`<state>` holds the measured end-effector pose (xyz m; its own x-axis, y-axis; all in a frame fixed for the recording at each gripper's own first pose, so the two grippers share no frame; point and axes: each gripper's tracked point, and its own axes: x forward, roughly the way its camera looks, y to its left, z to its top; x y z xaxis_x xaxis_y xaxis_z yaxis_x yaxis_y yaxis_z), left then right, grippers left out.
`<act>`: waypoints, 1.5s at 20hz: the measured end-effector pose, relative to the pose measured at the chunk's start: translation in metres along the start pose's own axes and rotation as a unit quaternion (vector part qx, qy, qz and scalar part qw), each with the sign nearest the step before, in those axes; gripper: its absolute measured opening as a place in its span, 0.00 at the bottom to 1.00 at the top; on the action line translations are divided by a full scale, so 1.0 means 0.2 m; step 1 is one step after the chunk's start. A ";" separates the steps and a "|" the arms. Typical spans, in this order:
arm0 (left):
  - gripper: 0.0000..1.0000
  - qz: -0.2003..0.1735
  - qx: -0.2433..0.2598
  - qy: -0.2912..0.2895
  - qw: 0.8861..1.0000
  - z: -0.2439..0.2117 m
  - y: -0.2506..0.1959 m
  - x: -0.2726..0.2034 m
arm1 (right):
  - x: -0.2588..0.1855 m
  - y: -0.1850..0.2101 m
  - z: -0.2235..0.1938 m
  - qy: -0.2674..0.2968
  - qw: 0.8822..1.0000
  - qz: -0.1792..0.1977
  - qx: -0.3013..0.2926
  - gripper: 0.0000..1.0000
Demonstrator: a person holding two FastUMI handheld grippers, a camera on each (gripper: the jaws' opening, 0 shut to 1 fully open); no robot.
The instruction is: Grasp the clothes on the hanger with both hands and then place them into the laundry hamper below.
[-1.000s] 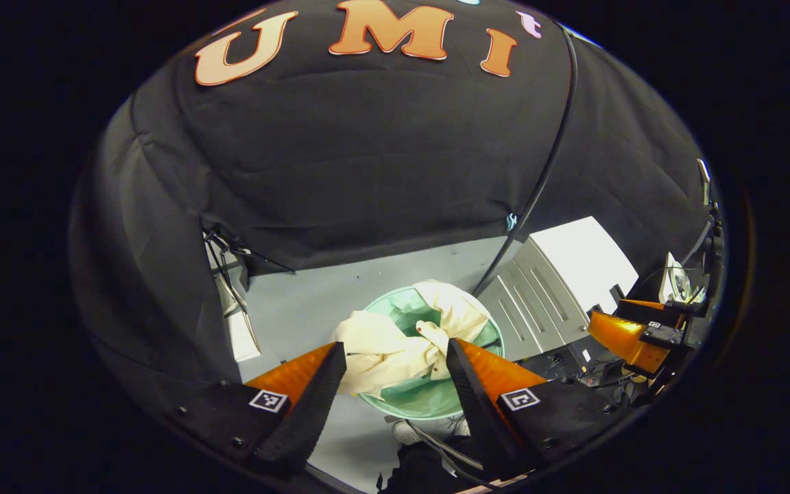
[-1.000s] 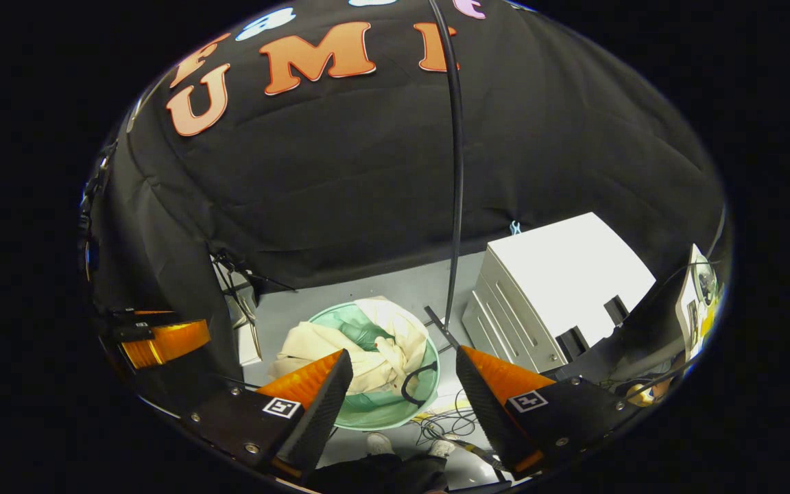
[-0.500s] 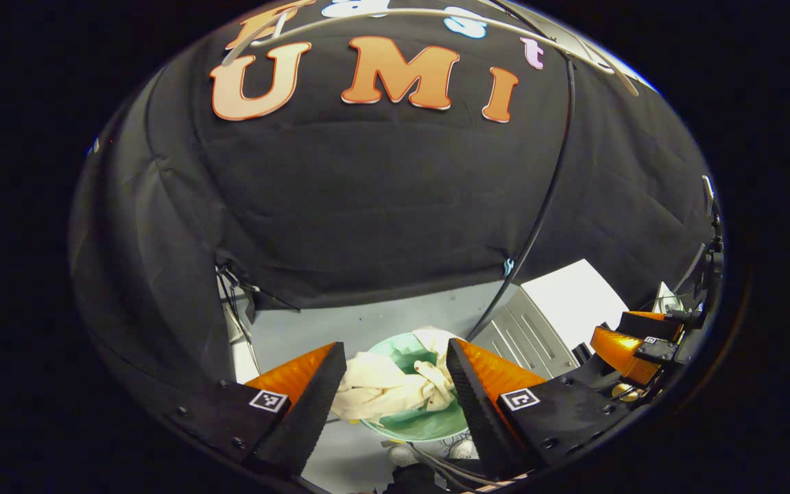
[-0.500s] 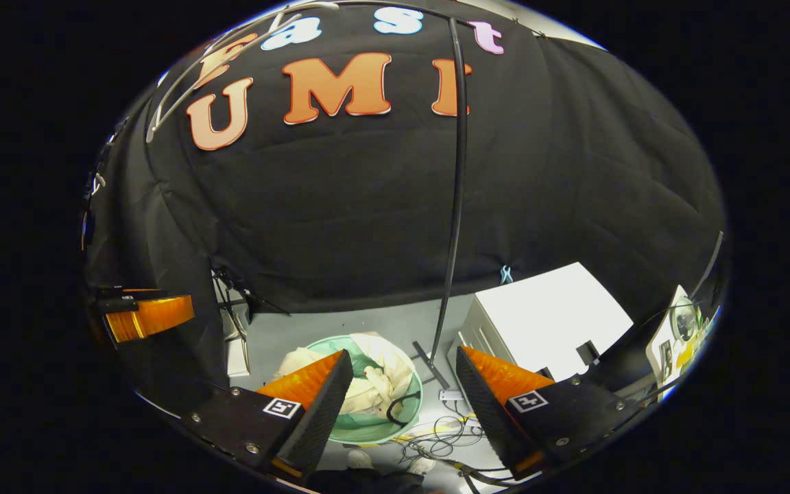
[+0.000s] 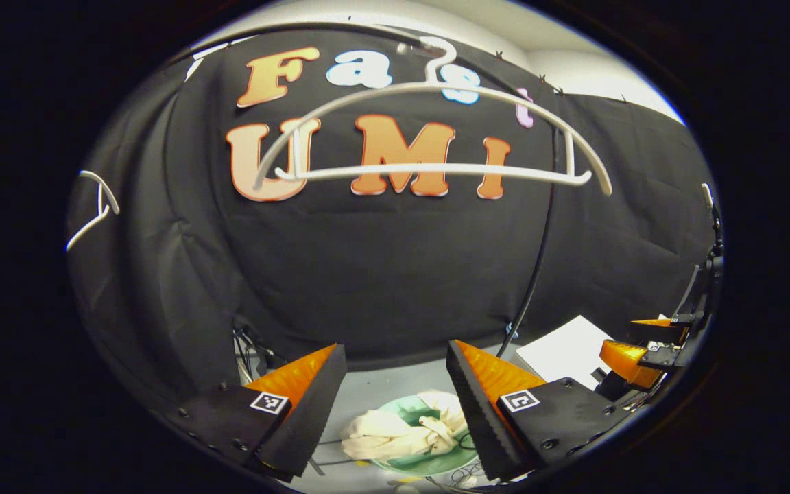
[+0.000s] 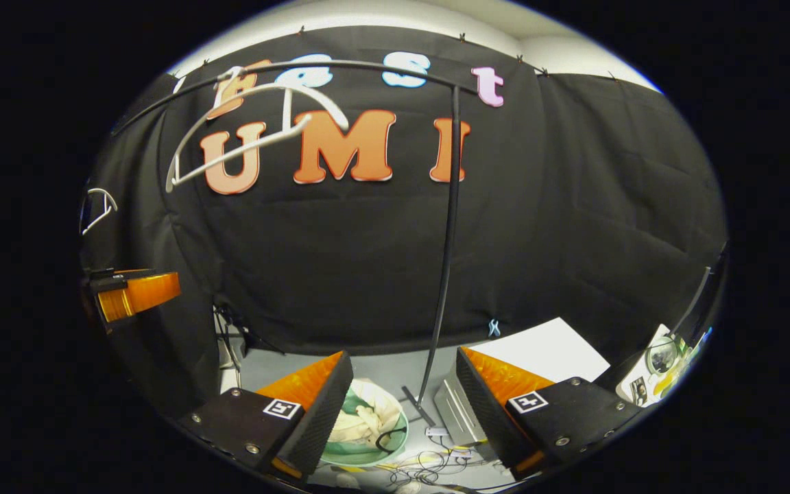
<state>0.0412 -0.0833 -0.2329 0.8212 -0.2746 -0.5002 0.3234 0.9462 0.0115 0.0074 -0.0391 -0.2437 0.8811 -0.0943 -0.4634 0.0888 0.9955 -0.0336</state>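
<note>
While my left gripper (image 5: 395, 405) gapes, holding nothing, the clothes (image 5: 405, 433) lie in the hamper (image 5: 429, 463) on the floor far below, under the bare hanger (image 5: 429, 130). From the right gripper view, my right gripper (image 6: 402, 412) spreads empty above the clothes (image 6: 367, 422) in the hamper (image 6: 361, 458).

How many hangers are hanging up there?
2. One white hanger hangs bare on the rail in the middle, in front of the black cloth. A second hanger peeks in at the far left edge, partly cut off. More may be hidden.
</note>
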 end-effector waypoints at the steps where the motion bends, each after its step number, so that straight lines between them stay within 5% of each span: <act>1: 0.96 0.001 0.002 -0.016 1.000 0.06 0.00 -0.03 | -0.03 0.00 0.07 -0.015 1.000 -0.001 -0.001 0.94; 9: 0.95 0.007 0.008 -0.146 0.989 0.45 0.01 -0.30 | -0.36 -0.06 0.55 -0.147 0.989 -0.013 -0.007 0.94; 16: 0.94 0.019 0.010 -0.210 0.977 0.70 0.04 -0.42 | -0.49 -0.08 0.72 -0.202 0.979 -0.019 -0.013 0.93; 30: 0.94 0.147 0.005 -0.258 0.955 0.82 0.16 -0.54 | -0.41 -0.38 0.88 -0.235 0.971 0.006 -0.046 0.94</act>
<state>0.0404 -0.0512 -0.0377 0.9987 -0.0475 0.0187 0.0455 0.9944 0.0953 0.0113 -0.1097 -0.0469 0.9984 -0.0552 -0.0095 0.0537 0.9915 -0.1187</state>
